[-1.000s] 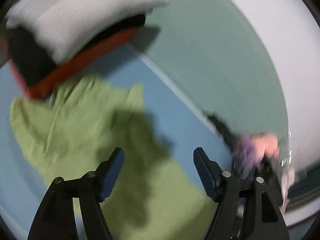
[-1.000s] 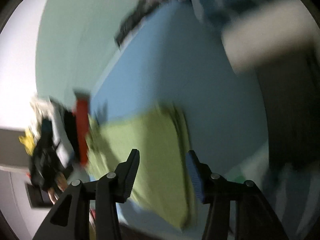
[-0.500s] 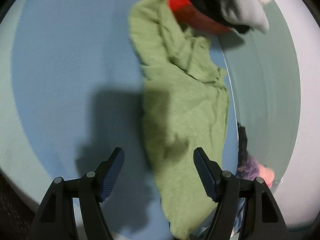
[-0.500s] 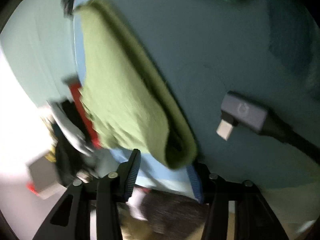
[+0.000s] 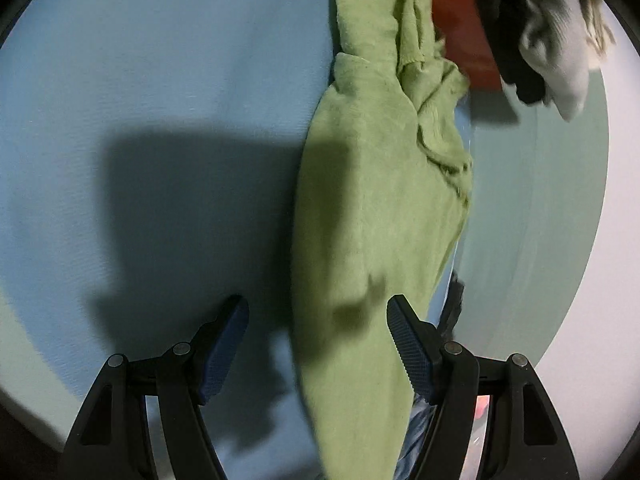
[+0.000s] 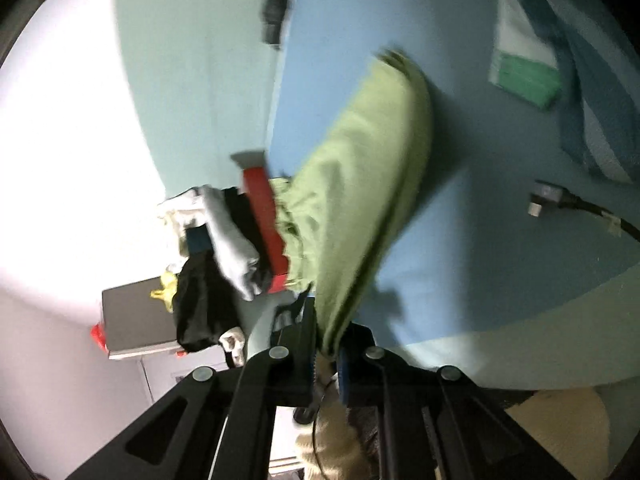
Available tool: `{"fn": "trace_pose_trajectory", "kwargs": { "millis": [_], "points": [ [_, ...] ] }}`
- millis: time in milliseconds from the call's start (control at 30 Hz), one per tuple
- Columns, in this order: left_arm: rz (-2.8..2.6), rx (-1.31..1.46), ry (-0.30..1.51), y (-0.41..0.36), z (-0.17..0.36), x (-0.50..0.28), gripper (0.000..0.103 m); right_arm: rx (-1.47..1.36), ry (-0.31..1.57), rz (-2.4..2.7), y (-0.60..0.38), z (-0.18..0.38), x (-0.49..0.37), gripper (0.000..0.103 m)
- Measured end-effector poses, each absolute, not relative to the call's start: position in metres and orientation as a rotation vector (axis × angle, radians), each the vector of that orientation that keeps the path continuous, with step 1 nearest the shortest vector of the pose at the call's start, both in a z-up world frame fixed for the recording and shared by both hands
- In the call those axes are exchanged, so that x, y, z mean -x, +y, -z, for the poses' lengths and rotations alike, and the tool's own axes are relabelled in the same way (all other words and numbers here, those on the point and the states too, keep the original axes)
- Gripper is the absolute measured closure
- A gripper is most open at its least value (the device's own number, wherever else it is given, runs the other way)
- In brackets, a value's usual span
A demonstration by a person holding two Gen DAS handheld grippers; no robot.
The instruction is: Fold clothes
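Fingers (image 6: pixel 304 340) of the right gripper (image 6: pixel 326 354) have just been closing and are now clenched on a corner of the green garment (image 6: pixel 360 184), with the cloth pinched between the two pads at about 6 o'clock in the right wrist view. From this grip the garment stretches up toward 12 o'clock over the blue bed sheet (image 6: pixel 460 260), and its far end looks a little blurred.

On the left gripper (image 5: pixel 318 344) the fingers (image 5: pixel 226 338) stand wide apart and released. In the left wrist view the garment runs between them from 6 o'clock up to 12 o'clock, but neither pad presses on it. I cannot tell if the cloth brushes the right-side pad.

Only the right wrist view shows the pinch itself. It also shows a grey cable plug (image 6: pixel 546 198) on the sheet at 3 o'clock and a folded green and white cloth (image 6: pixel 526 68) near 1 o'clock. Only the left wrist view shows the crumpled upper part of the garment, which lies against a pile of clothes (image 5: pixel 520 32) at 1 o'clock. That pile has red, black and grey pieces; in the right wrist view it sits at 9 o'clock.
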State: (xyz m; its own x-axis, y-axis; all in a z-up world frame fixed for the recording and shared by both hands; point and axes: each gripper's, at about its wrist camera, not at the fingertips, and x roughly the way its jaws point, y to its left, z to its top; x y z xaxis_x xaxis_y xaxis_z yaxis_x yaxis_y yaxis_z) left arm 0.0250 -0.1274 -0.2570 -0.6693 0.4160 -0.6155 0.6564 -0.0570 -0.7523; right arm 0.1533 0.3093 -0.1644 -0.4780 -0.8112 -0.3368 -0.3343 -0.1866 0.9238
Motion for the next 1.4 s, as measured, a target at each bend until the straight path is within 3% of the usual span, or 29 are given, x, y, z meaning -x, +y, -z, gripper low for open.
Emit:
{"fn": "trace_pose_trajectory", "kwargs": {
  "millis": [67, 133, 200, 233, 267, 300, 467, 700, 833, 1033, 1200, 1333, 1400],
  "points": [
    [1.757, -1.094, 2.071, -0.129, 0.260, -0.021, 0.031, -1.295, -1.681, 1.705, 0.310, 0.156, -0.153, 0.095],
    [1.701, -1.009, 2.144, -0.134, 0.263, -0.020, 0.044, -1.295, -1.677, 1.707, 0.308, 0.152, -0.146, 0.095],
    [1.688, -0.991, 2.119, -0.143, 0.266, -0.015, 0.070, -1.291, -1.681, 1.705, 0.306, 0.150, -0.146, 0.095],
    [1.683, -0.988, 2.104, -0.148, 0.267, -0.012, 0.078, -1.285, -1.686, 1.705, 0.303, 0.149, -0.146, 0.095],
    [1.702, -1.055, 2.061, -0.149, 0.267, -0.004, 0.093, -1.279, -1.688, 1.708, 0.305, 0.148, -0.147, 0.095],
    [1.721, -1.116, 2.020, -0.151, 0.268, 0.004, 0.098, -1.273, -1.688, 1.712, 0.308, 0.148, -0.149, 0.095],
    [1.933, -1.099, 2.071, -0.153, 0.221, 0.018, 0.099, -1.255, -1.641, 1.782, 0.316, 0.123, -0.135, 0.095],
    [2.606, -0.890, 1.963, -0.139, 0.014, 0.010, 0.099, -0.909, -1.469, 2.028, 0.356, 0.010, -0.116, 0.095],
    [2.793, -0.877, 1.823, -0.126, -0.058, -0.004, 0.099, -0.738, -1.366, 2.089, 0.367, -0.046, -0.122, 0.095],
    [2.655, -0.988, 1.803, -0.142, -0.038, 0.013, 0.099, -0.744, -1.322, 2.124, 0.363, -0.056, -0.097, 0.095],
    [2.680, -0.804, 1.783, -0.165, -0.044, 0.017, 0.099, -0.808, -1.302, 2.119, 0.351, -0.045, -0.040, 0.095],
    [2.913, -0.616, 1.631, -0.159, -0.064, 0.014, 0.099, -0.726, -1.191, 2.151, 0.338, -0.064, -0.031, 0.095],
    [2.904, -0.667, 1.621, -0.158, -0.042, 0.017, 0.099, -0.713, -1.141, 2.177, 0.336, -0.060, -0.034, 0.095]
  ]
}}
